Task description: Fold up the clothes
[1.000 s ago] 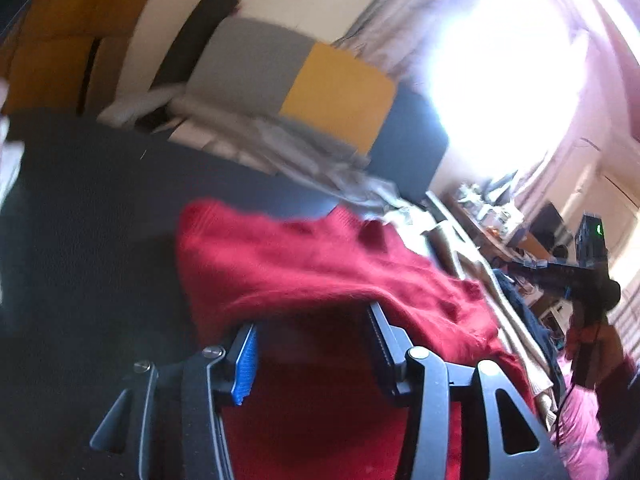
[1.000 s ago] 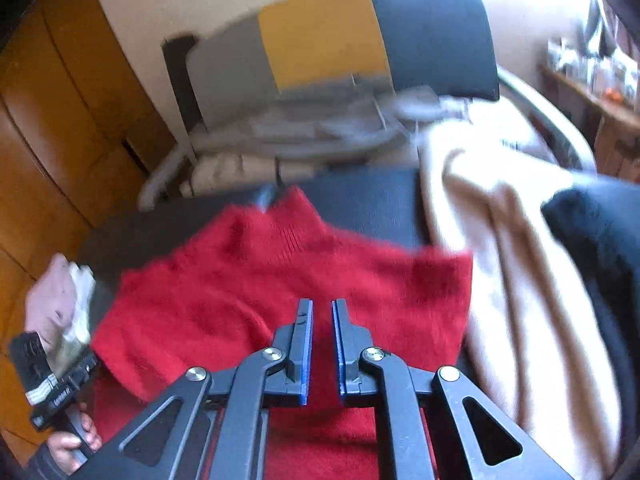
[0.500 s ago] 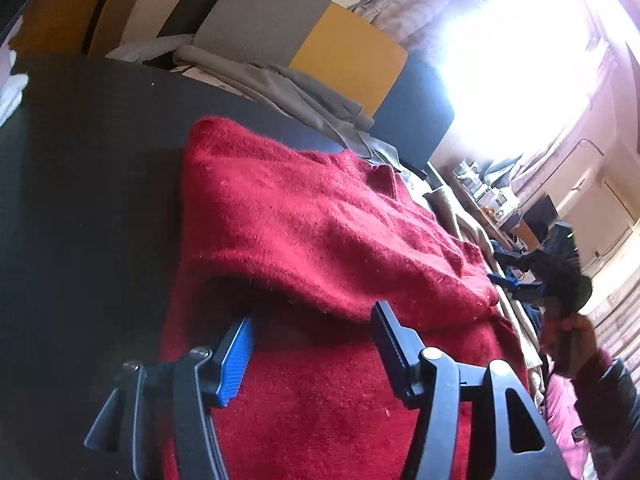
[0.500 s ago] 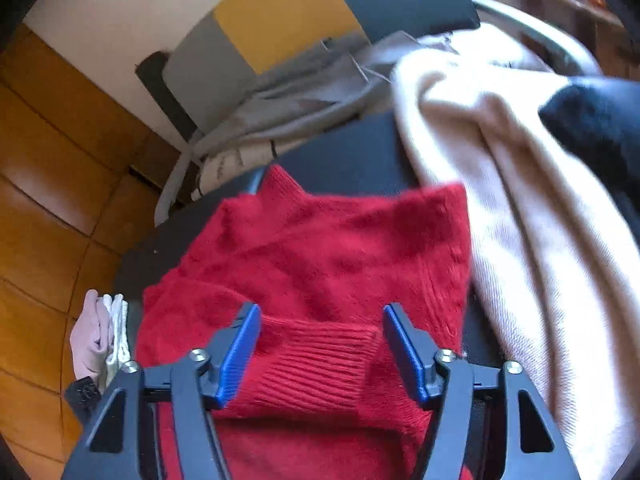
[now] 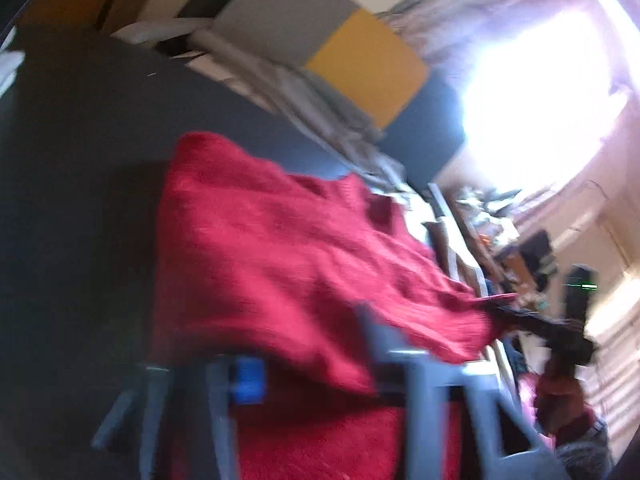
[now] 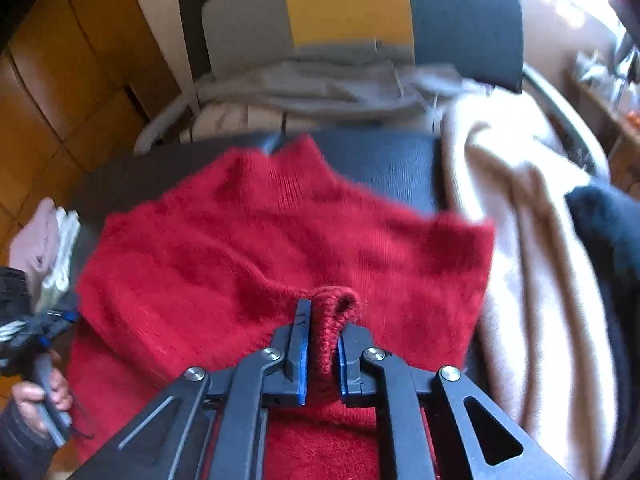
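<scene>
A red knit sweater (image 6: pixel 256 248) lies on a dark table (image 6: pixel 384 160), partly folded. My right gripper (image 6: pixel 320 320) is shut on a ribbed cuff (image 6: pixel 334 304) of the sweater near its front edge. In the blurred left wrist view the sweater (image 5: pixel 280 264) fills the middle, lifted at the right by my right gripper (image 5: pixel 516 312). My left gripper (image 5: pixel 312 364) is low over the sweater's near part with jaws apart; red fabric lies over the gap between them. In the right wrist view my left gripper (image 6: pixel 52 320) is at the sweater's left edge.
A cream blanket (image 6: pixel 520 216) and a dark garment (image 6: pixel 608 232) lie right of the sweater. A chair with grey, yellow and dark panels (image 6: pixel 348 4) holds grey clothes (image 6: pixel 312 84) behind the table. Folded pale clothes (image 6: pixel 44 248) sit at the left. Wooden cupboards (image 6: pixel 60 80) stand behind.
My right gripper has closed on the sweater's ribbed cuff and lifted it. My left gripper stays open; the view has blurred as it moves.
</scene>
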Action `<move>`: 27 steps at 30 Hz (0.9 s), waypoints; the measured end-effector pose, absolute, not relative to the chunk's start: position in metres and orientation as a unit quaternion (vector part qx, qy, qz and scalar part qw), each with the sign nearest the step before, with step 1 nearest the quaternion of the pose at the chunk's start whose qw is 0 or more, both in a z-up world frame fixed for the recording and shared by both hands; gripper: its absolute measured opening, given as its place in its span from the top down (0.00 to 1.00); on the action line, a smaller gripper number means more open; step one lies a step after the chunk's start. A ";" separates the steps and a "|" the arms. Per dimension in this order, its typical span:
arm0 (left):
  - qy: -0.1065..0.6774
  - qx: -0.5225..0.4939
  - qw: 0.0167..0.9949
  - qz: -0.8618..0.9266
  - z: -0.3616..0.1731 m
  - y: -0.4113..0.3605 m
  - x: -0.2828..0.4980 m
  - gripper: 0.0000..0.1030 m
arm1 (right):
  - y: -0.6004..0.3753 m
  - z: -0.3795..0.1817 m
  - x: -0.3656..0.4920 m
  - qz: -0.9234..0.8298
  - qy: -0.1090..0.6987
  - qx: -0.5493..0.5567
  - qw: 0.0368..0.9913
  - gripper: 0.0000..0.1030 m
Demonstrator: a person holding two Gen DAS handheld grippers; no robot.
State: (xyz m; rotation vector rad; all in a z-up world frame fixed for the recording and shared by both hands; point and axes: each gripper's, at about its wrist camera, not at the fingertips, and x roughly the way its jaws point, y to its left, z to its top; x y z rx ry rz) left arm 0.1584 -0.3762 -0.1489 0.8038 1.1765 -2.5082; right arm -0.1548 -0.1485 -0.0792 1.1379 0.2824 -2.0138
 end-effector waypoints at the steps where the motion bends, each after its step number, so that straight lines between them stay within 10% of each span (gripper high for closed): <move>1: 0.405 0.276 0.134 -0.861 -0.149 -0.378 0.158 0.90 | -0.148 -0.067 -0.155 -0.799 0.109 0.439 0.397 0.89; 13: 0.404 0.285 0.155 -0.855 -0.165 -0.380 0.164 0.88 | -0.167 -0.047 -0.215 -0.805 0.069 0.469 0.356 0.90; 16: 0.414 0.280 0.147 -0.854 -0.168 -0.380 0.168 0.85 | -0.151 -0.069 -0.213 -0.767 -0.015 0.502 0.398 0.80; 20: 0.419 0.280 0.141 -0.852 -0.169 -0.380 0.169 0.82 | -0.118 -0.099 -0.186 -0.733 -0.092 0.533 0.413 0.27; 27: 0.407 0.288 0.143 -0.855 -0.166 -0.376 0.169 0.79 | -0.068 -0.143 -0.141 -0.716 -0.213 0.529 0.402 0.27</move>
